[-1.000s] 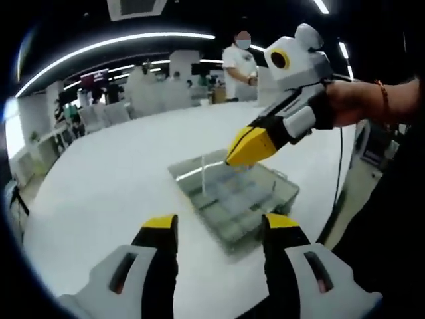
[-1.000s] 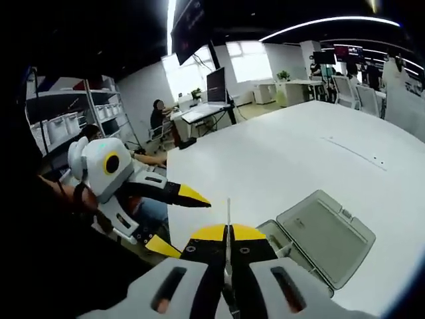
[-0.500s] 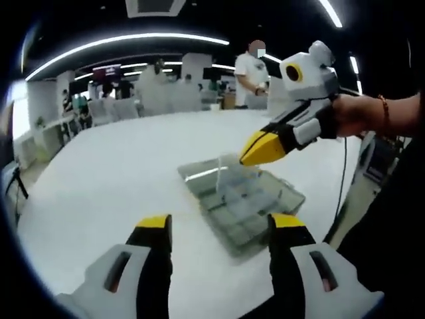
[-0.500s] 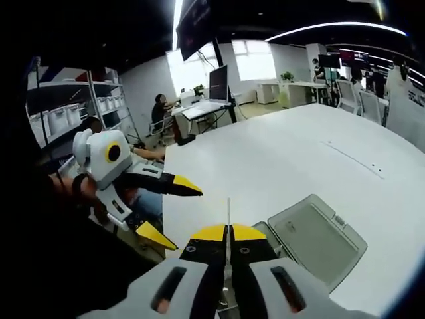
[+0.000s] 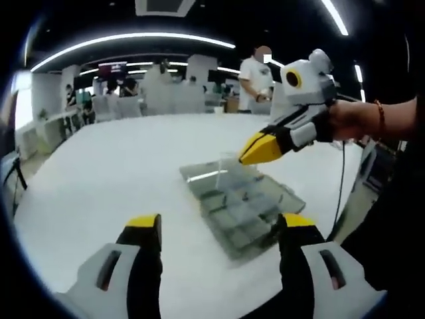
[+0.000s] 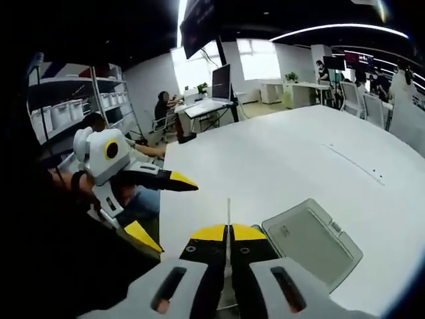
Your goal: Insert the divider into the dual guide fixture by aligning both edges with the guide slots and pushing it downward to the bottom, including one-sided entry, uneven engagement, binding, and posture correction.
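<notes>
- Divider (image 6: 228, 229), one: thin clear sheet, seen edge-on in the right gripper view as a pale vertical line rising above the yellow tips of the right hand-held gripper (image 6: 228, 240), whose jaws are pressed together on it. In the left gripper view it shows faintly as a clear panel (image 5: 229, 167) just ahead of those tips, above the box.
- Fixture box (image 5: 242, 207), one: clear plastic compartment case lying on the table, with a grid of small cells; the exact number cannot be told. Its lid (image 6: 312, 240) is swung open and lies flat beside it.
- Right hand-held gripper (image 5: 260, 147), one: white body, yellow tips, held by a hand (image 5: 355, 119) with a bead bracelet; it hangs over the far part of the box.
- Left hand-held gripper (image 5: 222, 229), one: two jaws spread wide, nothing between them, poised on the near side of the box. From the right gripper view it (image 6: 163, 206) appears at the left, likewise spread.
- Table (image 5: 119, 166), one: large, white, carrying the box.
- Persons in the background: one standing beyond the table (image 5: 255, 70); one seated at a desk by the window (image 6: 163, 109).
</notes>
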Available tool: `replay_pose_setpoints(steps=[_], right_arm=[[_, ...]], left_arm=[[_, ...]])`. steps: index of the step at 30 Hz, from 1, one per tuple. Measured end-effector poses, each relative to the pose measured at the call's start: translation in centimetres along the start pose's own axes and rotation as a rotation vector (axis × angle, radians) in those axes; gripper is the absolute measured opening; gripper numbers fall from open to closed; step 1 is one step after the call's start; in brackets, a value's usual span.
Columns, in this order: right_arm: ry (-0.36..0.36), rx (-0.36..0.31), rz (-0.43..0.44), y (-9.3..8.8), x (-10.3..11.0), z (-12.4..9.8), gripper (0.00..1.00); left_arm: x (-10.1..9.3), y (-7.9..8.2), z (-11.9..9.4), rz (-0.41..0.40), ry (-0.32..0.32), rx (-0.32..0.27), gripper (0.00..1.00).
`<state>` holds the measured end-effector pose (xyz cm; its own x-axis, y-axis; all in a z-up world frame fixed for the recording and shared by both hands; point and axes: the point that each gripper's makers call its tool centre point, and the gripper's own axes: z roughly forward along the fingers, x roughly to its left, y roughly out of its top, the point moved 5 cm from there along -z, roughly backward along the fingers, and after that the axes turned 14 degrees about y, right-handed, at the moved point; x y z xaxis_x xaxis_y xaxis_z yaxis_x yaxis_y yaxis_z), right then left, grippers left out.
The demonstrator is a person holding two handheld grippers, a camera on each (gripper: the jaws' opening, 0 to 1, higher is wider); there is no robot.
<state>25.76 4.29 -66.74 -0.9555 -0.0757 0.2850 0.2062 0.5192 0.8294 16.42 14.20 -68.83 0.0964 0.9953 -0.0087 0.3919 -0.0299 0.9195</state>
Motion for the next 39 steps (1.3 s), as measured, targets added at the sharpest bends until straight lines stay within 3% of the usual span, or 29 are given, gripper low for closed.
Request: replay_pose_setpoints(steps=[9, 39], right_arm=[[0.031, 0.044, -0.038, -0.9, -0.1, 0.7, 0.00], [0.058, 0.078, -0.041, -2.5, -0.9, 1.5, 0.00]], left_arm=[[0.5, 0.2, 0.3, -0.042, -0.010, -0.004, 0.80], [0.9, 0.3, 1.2, -0.073, -0.015, 0.013, 0.76]])
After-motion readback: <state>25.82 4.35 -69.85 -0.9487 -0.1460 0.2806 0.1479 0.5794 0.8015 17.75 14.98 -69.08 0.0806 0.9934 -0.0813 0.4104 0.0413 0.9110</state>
